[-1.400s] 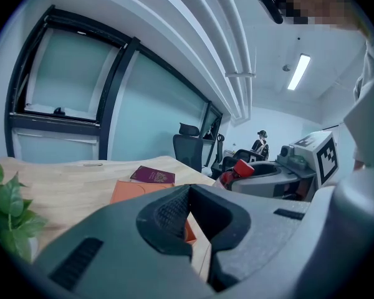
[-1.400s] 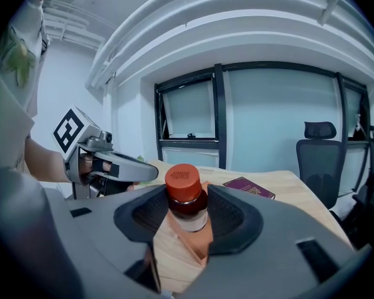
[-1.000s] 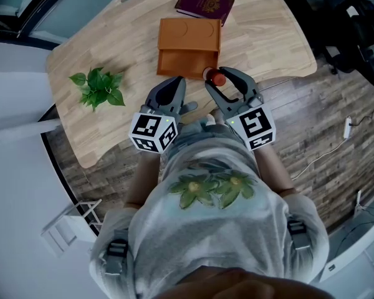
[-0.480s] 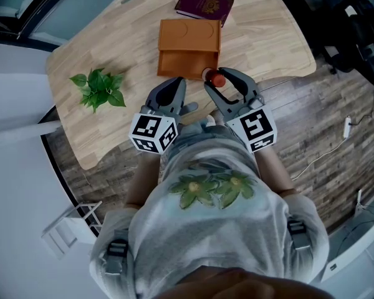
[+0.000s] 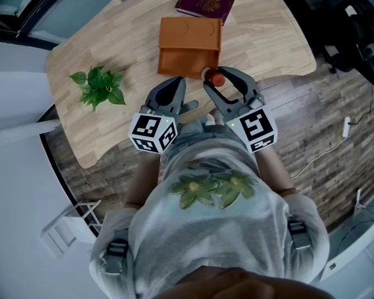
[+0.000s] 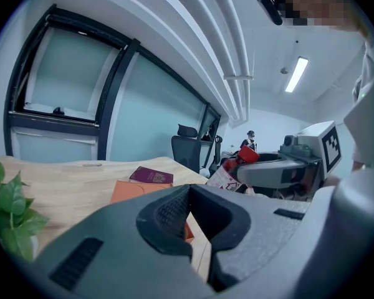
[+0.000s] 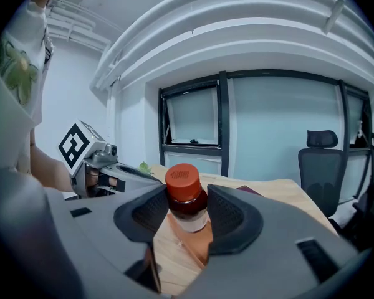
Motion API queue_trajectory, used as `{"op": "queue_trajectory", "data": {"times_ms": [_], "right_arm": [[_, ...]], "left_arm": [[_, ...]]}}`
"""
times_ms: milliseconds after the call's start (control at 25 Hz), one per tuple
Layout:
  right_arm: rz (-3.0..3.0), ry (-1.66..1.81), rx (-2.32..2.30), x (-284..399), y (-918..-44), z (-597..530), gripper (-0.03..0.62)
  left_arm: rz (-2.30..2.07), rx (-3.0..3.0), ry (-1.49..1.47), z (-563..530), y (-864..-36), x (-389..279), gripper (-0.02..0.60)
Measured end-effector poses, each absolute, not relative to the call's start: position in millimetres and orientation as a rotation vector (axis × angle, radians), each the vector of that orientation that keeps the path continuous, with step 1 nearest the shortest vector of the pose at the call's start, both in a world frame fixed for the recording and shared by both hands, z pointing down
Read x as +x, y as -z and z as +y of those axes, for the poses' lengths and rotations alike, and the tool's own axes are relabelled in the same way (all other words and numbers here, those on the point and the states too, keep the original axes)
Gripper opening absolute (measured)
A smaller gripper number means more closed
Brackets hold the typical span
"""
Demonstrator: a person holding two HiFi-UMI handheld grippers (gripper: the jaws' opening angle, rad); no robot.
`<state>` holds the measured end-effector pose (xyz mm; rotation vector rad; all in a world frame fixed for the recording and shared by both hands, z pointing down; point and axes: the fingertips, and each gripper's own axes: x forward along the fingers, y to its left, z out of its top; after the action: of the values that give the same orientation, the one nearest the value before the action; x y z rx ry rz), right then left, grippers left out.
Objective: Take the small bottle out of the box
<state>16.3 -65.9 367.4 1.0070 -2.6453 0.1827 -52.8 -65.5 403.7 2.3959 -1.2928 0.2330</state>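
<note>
R tongs (image 7: 186,222) pinching sm. bottle (image 7: 186,199): red cap, brown glass, white label. L tongs (image 6: 191,228) pressed together.

Wooden table (image 5: 128,39), plank floor (image 5: 318,120), perhaps frosted windows (image 7: 280,136).

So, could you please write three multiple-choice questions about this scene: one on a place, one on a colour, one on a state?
1. Where is the booklet?
A. beyond the box
B. inside the box
C. on top of the box

2. What colour is the cap of the bottle?
A. green
B. red
C. white

3. The right tongs are:
A. open, empty
B. shut, empty
C. shut on the bottle

Answers:
1 A: the head view shows the booklet past the box's far edge.
2 B: the right gripper view shows a red cap.
3 C: in that view both jaws press the bottle's neck.
</note>
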Motion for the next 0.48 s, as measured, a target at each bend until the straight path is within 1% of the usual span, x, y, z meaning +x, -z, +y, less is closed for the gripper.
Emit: {"op": "queue_trajectory", "data": {"times_ms": [480], "right_arm": [[-2.643,-0.173,0.99,11.4,-368.1,-59.7,0.187]], "left_arm": [[-1.295,2.387,-0.231,-57.5,-406.8,-56.0,0.008]]}}
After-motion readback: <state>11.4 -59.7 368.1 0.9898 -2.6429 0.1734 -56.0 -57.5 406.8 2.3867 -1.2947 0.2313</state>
